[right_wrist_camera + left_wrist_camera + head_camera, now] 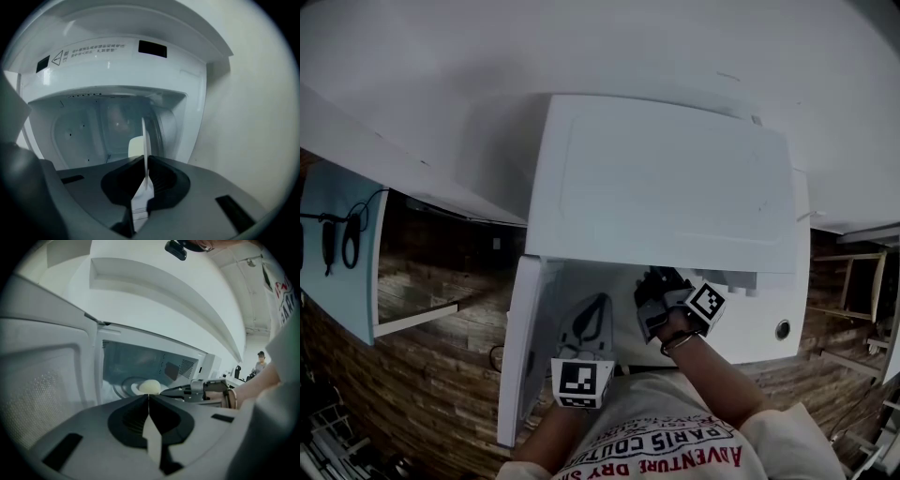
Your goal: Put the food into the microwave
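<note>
Now: right gripper (pixel 661 279) jaws nearly together, pinching thin white strip (pixel 145 136), tips inside microwave (pixel 666 178) cavity. Food (pixel 135 146), pale lump, at 11 o'clock just past tips, apparently resting on turntable (pixel 123 386). Left gripper (pixel 598 305) at 7 o'clock, closed, empty, beside open door (pixel 520 356). Risk: retreat without release drags food back out, if strip is attached to it.

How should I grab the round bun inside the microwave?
Best to pinch the bun across its round sides, low down, coming straight in through the open front of the microwave, since walls close off every other side. The right tool is shut on a thin white edge close by.
</note>
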Demonstrator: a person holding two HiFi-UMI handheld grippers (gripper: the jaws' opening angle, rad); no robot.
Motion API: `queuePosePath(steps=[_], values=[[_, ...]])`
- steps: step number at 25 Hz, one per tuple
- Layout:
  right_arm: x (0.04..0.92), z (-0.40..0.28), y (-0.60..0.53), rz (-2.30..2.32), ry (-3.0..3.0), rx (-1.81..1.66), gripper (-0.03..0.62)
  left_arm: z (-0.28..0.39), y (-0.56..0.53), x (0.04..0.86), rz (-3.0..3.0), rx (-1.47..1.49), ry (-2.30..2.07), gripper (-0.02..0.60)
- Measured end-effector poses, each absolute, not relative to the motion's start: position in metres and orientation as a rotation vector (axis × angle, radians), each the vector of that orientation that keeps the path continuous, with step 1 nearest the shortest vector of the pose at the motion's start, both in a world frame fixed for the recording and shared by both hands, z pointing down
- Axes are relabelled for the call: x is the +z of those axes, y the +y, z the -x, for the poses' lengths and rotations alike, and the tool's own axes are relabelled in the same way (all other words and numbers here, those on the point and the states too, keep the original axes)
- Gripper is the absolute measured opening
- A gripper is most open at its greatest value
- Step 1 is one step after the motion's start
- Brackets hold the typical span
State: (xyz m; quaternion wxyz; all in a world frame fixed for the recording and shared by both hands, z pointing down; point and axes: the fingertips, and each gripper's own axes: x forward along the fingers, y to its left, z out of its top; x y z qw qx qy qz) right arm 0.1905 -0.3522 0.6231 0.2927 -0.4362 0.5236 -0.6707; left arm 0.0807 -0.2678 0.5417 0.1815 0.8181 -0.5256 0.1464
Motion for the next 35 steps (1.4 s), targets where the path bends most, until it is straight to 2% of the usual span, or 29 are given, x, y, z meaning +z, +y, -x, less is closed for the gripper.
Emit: queuePosePath(steps=[10, 11, 14, 16, 19, 22, 29, 35], values=[[0.616, -0.184, -0.361, 1.224, 1.433, -1.744, 0.027, -0.077, -0.270, 0.542, -2.304, 0.405, -1.482, 0.008], [0.612, -0.183, -0.363, 1.221, 1.462, -1.730, 0.043, -0.077, -0.269, 0.542, -2.304, 0.403, -1.476, 0.008], [0.602, -0.177, -0.365, 1.204, 1.556, -1.693, 0.169, -0.078, -0.263, 0.544, -2.286, 0.392, -1.460, 0.008], [0.599, -0.175, -0.367, 1.205, 1.605, -1.682, 0.185, -0.079, -0.259, 0.547, -2.270, 0.388, -1.454, 0.008], [0.594, -0.168, -0.367, 1.256, 1.816, -1.651, 0.248, -0.080, -0.256, 0.545, -2.275, 0.385, -1.444, 0.008], [0.596, -0.161, -0.363, 1.358, 2.104, -1.618, 0.273, -0.080, -0.255, 0.544, -2.274, 0.374, -1.437, 0.008], [0.608, -0.153, -0.348, 1.497, 2.649, -1.573, 0.279, -0.079, -0.249, 0.543, -2.284, 0.372, -1.412, 0.008], [0.618, -0.153, -0.337, 1.615, 3.127, -1.387, 0.278, -0.080, -0.239, 0.544, -2.284, 0.373, -1.390, 0.008]])
